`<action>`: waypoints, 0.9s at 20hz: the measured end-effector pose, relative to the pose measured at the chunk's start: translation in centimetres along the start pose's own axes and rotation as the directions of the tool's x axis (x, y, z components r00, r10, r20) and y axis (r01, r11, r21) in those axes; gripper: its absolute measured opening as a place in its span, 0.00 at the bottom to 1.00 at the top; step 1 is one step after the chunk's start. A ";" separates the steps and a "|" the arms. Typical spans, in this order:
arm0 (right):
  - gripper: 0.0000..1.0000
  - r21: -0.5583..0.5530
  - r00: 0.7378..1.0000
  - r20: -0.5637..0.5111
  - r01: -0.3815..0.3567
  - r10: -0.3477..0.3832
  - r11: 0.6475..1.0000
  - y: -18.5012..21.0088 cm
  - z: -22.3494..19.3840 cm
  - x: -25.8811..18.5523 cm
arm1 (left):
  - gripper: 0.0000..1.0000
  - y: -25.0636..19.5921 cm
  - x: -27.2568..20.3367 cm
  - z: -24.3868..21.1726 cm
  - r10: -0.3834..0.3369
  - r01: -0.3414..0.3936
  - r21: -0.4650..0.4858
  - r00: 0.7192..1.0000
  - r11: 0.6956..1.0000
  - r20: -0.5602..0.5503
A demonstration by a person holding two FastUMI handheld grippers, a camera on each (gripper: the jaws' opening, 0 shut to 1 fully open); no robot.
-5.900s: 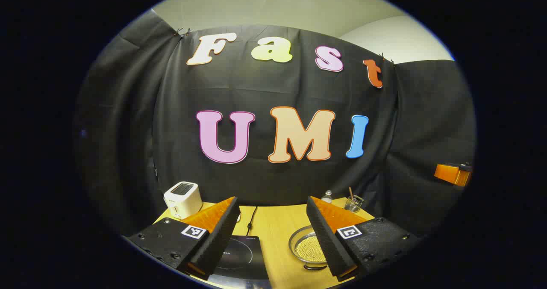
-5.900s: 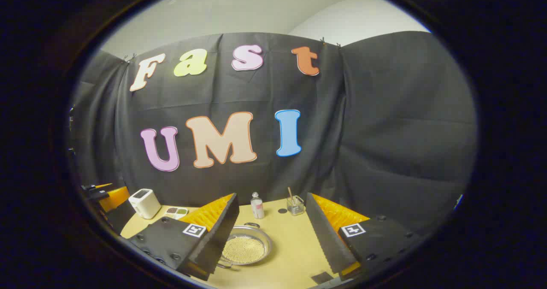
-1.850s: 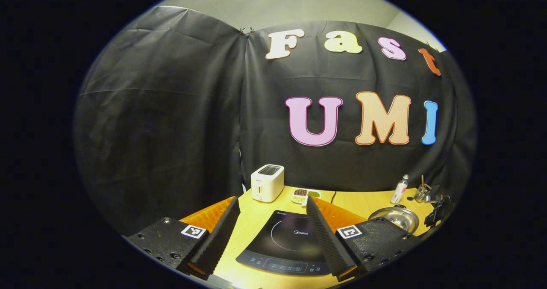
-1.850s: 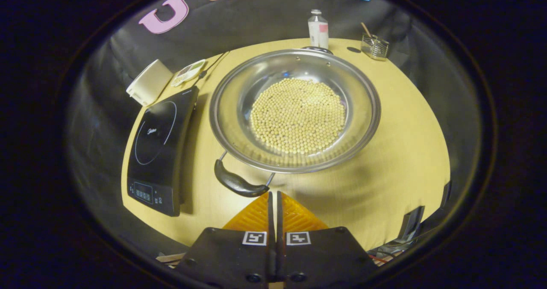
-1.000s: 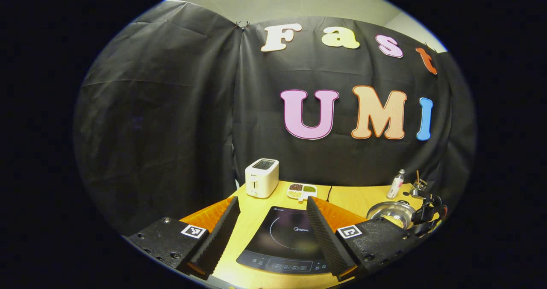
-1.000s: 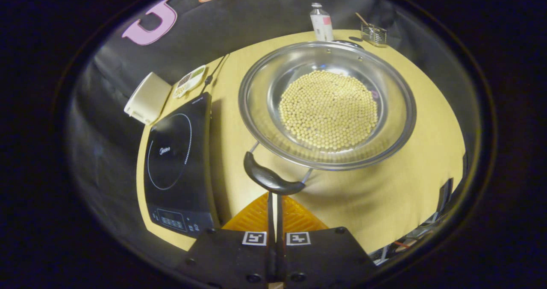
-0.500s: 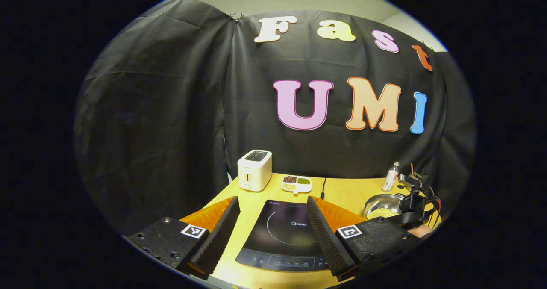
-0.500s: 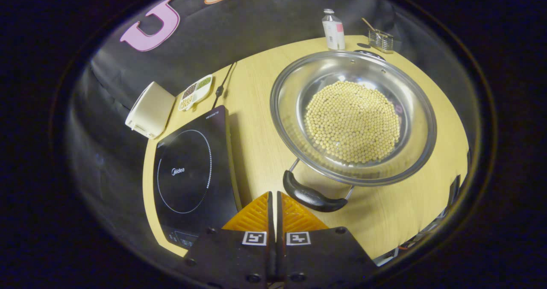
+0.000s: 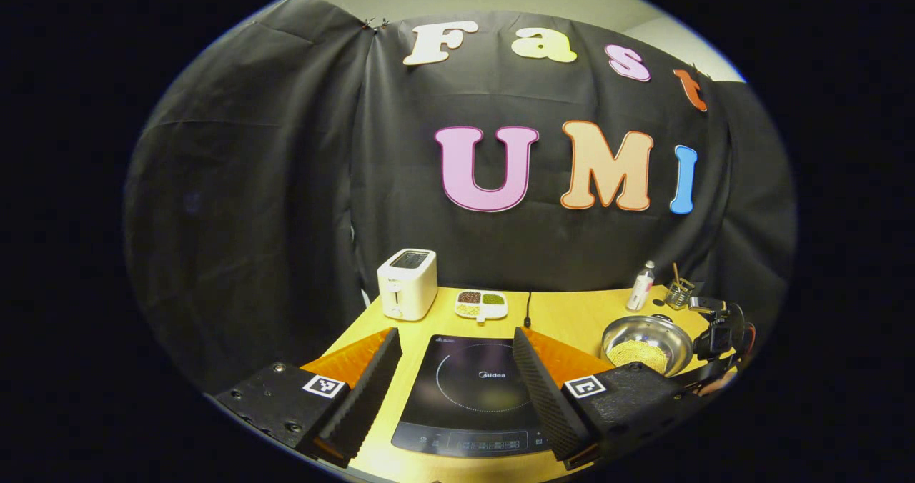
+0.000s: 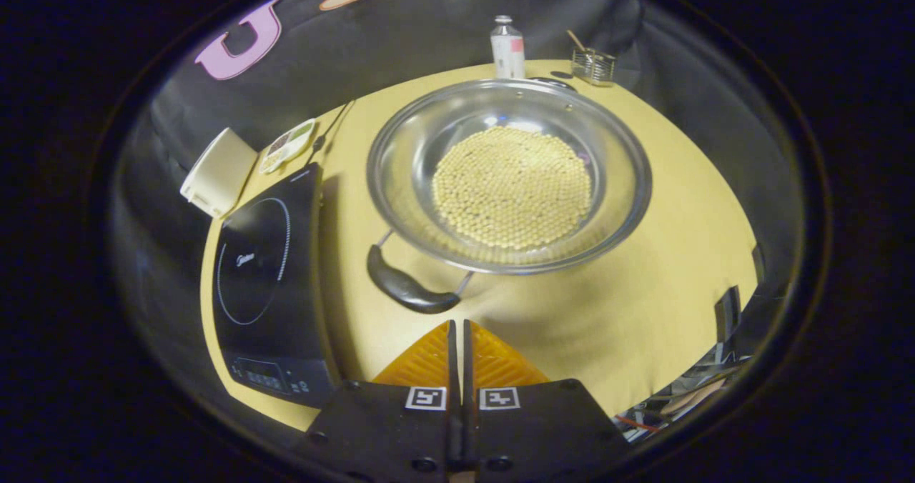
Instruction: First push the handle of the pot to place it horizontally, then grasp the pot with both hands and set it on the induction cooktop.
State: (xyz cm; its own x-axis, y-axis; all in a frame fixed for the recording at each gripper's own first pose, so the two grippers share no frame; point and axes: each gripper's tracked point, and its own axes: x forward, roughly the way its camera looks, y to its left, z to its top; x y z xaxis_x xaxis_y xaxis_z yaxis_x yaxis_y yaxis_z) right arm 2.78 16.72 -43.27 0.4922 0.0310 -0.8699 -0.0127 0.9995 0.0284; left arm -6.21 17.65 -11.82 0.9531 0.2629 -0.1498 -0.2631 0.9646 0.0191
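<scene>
Pot (image 10: 400,183) far handle (image 10: 549,82) mostly hidden, right gripper (image 10: 456,329) closed

Since half a second ago the right gripper (image 10: 457,324), fingers pressed together, has drawn back from the black curved near handle (image 10: 409,289) of the shallow steel pot of pale beans (image 10: 509,184); a gap of table now lies between them. Pot sits more centred in the right gripper view. Left gripper view has swung right: the pot (image 9: 647,343) shows more fully beside the black induction cooktop (image 9: 468,396).
</scene>
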 end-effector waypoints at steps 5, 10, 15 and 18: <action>0.03 0.000 1.000 0.020 0.018 -0.018 1.000 0.1 0.7 0.6 | 0.96 -1.0 0.1 -0.4 -0.039 0.039 -0.009 0.999 0.999 -0.009; 0.03 -0.017 0.999 0.034 0.019 -0.019 1.000 2.0 1.5 1.4 | 0.96 -1.6 -0.1 -0.9 -0.063 0.063 -0.022 0.998 0.998 -0.017; 0.03 0.010 0.999 0.042 -0.014 0.014 1.000 5.0 2.9 2.6 | 0.96 -1.5 0.2 -1.5 -0.069 0.069 -0.023 0.997 0.997 -0.035; 0.03 0.040 0.998 0.057 -0.012 0.010 0.999 6.0 4.4 3.4 | 0.96 -1.2 0.4 -2.0 -0.070 0.069 -0.026 0.996 0.997 -0.049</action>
State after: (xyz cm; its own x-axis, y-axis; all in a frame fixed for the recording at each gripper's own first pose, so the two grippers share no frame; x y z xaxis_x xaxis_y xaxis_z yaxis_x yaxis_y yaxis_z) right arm 8.21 22.85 -43.93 0.5405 0.0409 -0.8404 0.0160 0.9981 0.0588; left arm -5.86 16.55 -13.90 0.9608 0.1932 -0.1990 -0.2005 0.9795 -0.0170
